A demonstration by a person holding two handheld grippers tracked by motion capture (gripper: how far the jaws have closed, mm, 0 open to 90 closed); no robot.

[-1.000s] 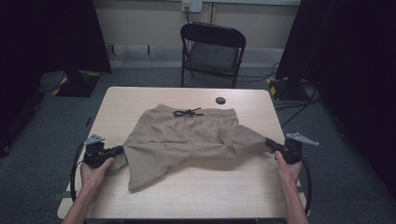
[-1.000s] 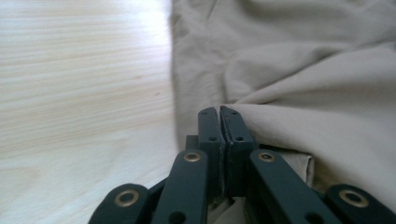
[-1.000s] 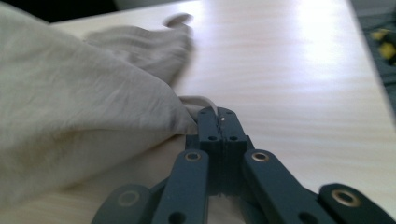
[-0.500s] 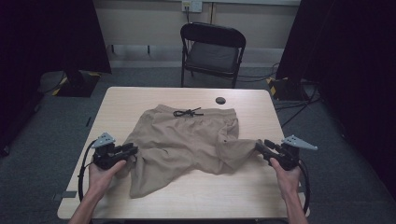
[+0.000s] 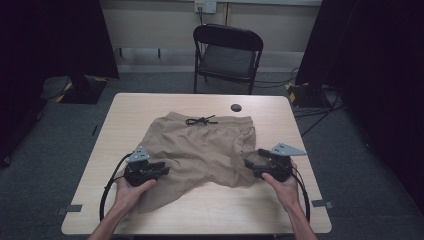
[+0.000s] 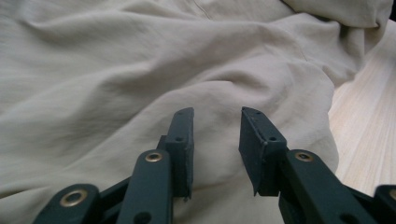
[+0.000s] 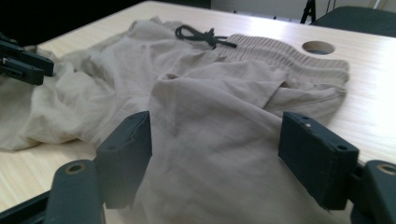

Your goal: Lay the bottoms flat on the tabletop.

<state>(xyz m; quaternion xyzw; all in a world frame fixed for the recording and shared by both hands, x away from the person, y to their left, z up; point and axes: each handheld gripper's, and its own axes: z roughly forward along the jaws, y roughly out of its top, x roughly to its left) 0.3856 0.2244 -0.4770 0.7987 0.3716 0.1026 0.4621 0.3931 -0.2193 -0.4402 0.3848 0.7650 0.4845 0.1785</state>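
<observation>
High view
Shorts: khaki shorts (image 5: 200, 150) lie rumpled on the middle of the desk (image 5: 125, 115), waistband on the far side, black drawstring (image 5: 201, 120) knotted on it.
Left hand-held gripper: the left hand-held gripper (image 5: 164, 170) lies over the shorts' near left leg, jaws pointing toward the shorts' middle.
Right hand-held gripper: the right hand-held gripper (image 5: 248, 162) sits at the shorts' right leg, jaws facing the fabric.
Hole: a dark round hole (image 5: 236, 107) in the desk, just beyond the waistband's right end.
Chair: a black folding chair (image 5: 227, 52) well beyond the shorts.

Left gripper view
Jaws: parted, having just been opening; cloth lies under and beyond them, none pinched.

Right gripper view
Jaws: spread wide, having just been opening; a fold of the shorts' leg rises between them, not squeezed.
</observation>
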